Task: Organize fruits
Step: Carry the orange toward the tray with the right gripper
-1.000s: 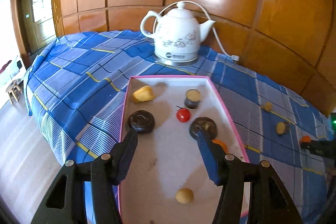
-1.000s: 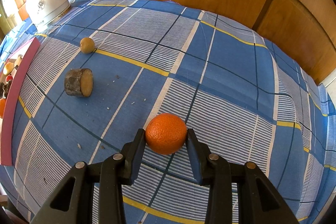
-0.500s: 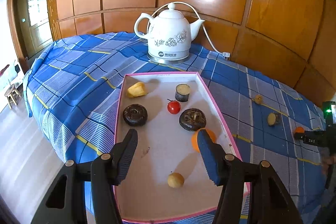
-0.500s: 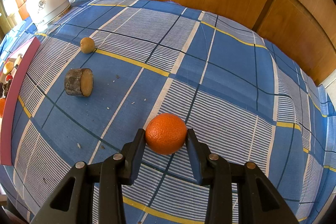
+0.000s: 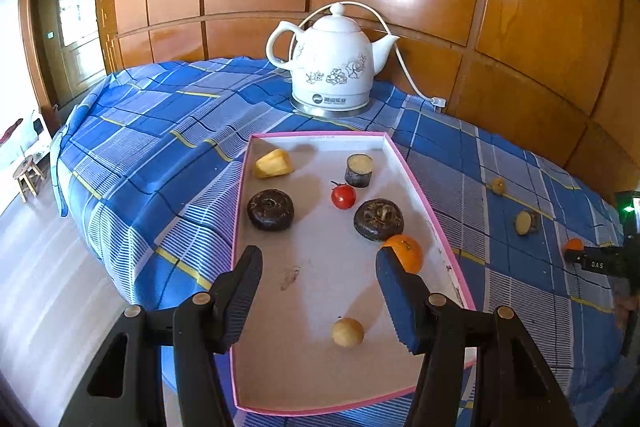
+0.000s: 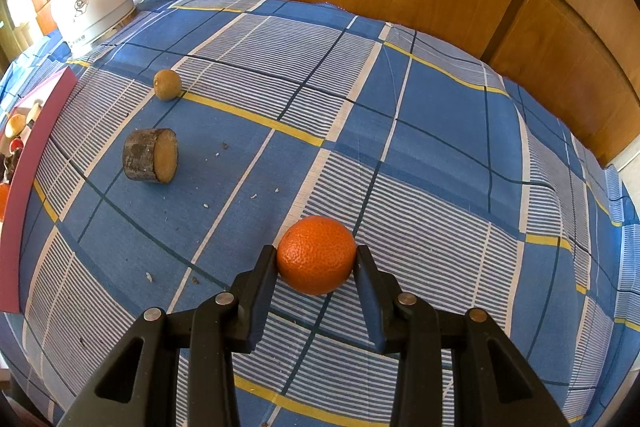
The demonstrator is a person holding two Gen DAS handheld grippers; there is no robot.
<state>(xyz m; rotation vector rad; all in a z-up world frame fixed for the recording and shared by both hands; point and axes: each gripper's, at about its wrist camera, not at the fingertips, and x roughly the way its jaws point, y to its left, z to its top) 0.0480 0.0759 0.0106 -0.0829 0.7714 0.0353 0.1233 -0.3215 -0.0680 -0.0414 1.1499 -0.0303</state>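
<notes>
My right gripper (image 6: 315,255) is shut on an orange (image 6: 316,267) that rests on the blue checked cloth, one pad pressing each side. Beyond it, to the left, lie a small tan round fruit (image 6: 167,84) and a cut brown cylinder chunk (image 6: 151,155). My left gripper (image 5: 318,259) hovers open over the pink-rimmed tray (image 5: 424,195) with nothing between its fingers. In the tray sit a yellow piece (image 5: 274,163), a cut chunk (image 5: 359,170), a cherry tomato (image 5: 343,196), two dark round fruits (image 5: 270,209), another orange (image 5: 406,253) and a tan ball (image 5: 347,332).
A white electric kettle (image 5: 332,67) with its cord stands behind the tray against the wood-panelled wall. The cloth-covered table drops off to the floor on the left, where a small stool (image 5: 27,175) stands. The tray's pink side (image 6: 36,155) is at the left edge of the right wrist view.
My left gripper has drawn back from the tray, so more of the tray shows and the tray's orange appears beside the right finger. The right gripper and its orange have not moved.
</notes>
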